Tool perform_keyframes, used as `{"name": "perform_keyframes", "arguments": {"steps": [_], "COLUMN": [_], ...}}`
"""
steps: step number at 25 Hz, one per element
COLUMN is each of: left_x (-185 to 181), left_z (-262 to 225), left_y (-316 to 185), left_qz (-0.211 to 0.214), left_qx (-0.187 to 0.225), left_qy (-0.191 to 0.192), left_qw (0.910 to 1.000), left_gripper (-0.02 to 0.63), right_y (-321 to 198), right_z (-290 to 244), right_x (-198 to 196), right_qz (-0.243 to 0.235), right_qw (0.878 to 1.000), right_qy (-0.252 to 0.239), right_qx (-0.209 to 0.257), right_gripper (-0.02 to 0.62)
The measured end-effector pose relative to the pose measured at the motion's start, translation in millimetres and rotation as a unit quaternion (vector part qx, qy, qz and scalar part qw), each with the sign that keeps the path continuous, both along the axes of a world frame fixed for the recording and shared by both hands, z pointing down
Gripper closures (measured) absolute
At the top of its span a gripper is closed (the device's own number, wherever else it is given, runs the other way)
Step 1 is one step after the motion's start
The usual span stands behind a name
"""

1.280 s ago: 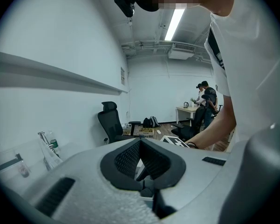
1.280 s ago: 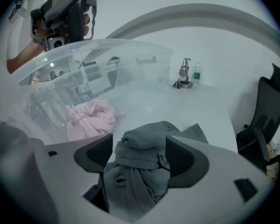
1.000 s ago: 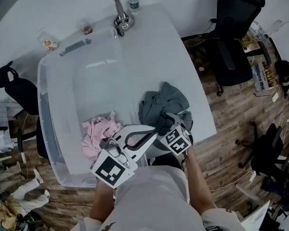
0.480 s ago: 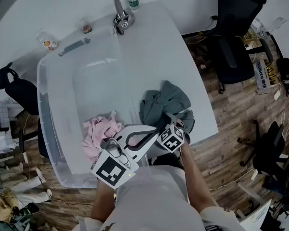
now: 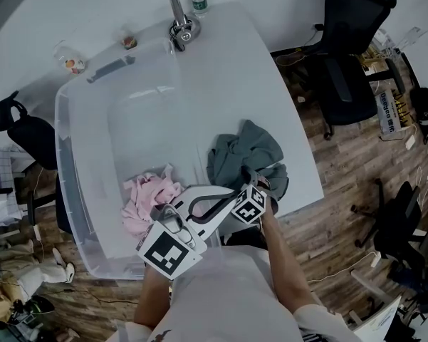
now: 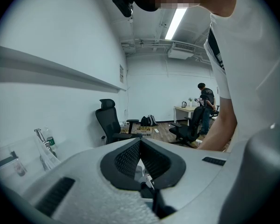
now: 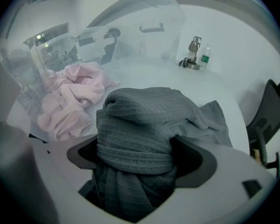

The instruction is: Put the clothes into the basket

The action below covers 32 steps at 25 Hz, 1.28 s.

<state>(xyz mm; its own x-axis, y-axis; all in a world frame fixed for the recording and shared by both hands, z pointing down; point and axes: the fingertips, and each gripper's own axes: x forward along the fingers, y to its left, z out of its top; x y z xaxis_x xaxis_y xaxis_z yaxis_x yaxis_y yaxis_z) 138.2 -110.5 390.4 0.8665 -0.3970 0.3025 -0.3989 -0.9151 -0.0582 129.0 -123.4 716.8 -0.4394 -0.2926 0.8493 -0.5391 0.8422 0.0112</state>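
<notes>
A clear plastic basket (image 5: 71,120) stands on the left half of the white table (image 5: 256,84). A pink garment (image 5: 146,198) lies in its near end. A crumpled grey cloth (image 5: 246,152) rests on the table to the basket's right. My right gripper (image 5: 252,180) is at the cloth's near edge. In the right gripper view a thick fold of the grey cloth (image 7: 140,120) fills the gap of that gripper (image 7: 140,157), whose wide jaws are closing on it. The pink garment (image 7: 70,101) shows behind the basket wall. My left gripper (image 5: 228,197) hovers near the basket's corner, shut and empty (image 6: 140,143).
A metal stand (image 5: 179,27) and a small bottle (image 5: 197,4) sit at the table's far edge, small items (image 5: 72,64) behind the basket. Black office chairs (image 5: 349,27) stand on the wooden floor to the right. The table's near edge is just under the grippers.
The right gripper has shifted a little left and forward over the grey cloth's near edge. The left gripper and the pink garment have stayed where they were.
</notes>
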Motion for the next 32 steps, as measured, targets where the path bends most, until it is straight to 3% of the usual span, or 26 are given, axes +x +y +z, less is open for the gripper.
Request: {"name": "perform_keyframes", "arguments": {"steps": [4, 9, 17, 32], "left_x": [0, 0, -2, -2], "left_z": [-1, 0, 0, -5], "left_y": [0, 0, 0, 3], "left_qz": [0.002, 0.002, 0.002, 0.002], "left_qx": [0.004, 0.002, 0.002, 0.009], "left_qy": [0.002, 0.001, 0.002, 0.009], "left_qw": [1.0000, 1.0000, 1.0000, 0.9999], "left_gripper": [0.601, 0.601, 0.601, 0.601], "right_y": [0, 0, 2, 7], "right_z": [0, -1, -13, -85], "right_x": [4, 7, 12, 31], "right_qz": [0.008, 0.021, 0.071, 0.150], "right_qw": [1.000, 1.000, 0.994, 0.964], "right_qy": [0.004, -0.009, -0.072, -0.216], "right_qx": [0.002, -0.015, -0.047, -0.042], "right_gripper": [0.186, 0.224, 0.234, 0.235]}}
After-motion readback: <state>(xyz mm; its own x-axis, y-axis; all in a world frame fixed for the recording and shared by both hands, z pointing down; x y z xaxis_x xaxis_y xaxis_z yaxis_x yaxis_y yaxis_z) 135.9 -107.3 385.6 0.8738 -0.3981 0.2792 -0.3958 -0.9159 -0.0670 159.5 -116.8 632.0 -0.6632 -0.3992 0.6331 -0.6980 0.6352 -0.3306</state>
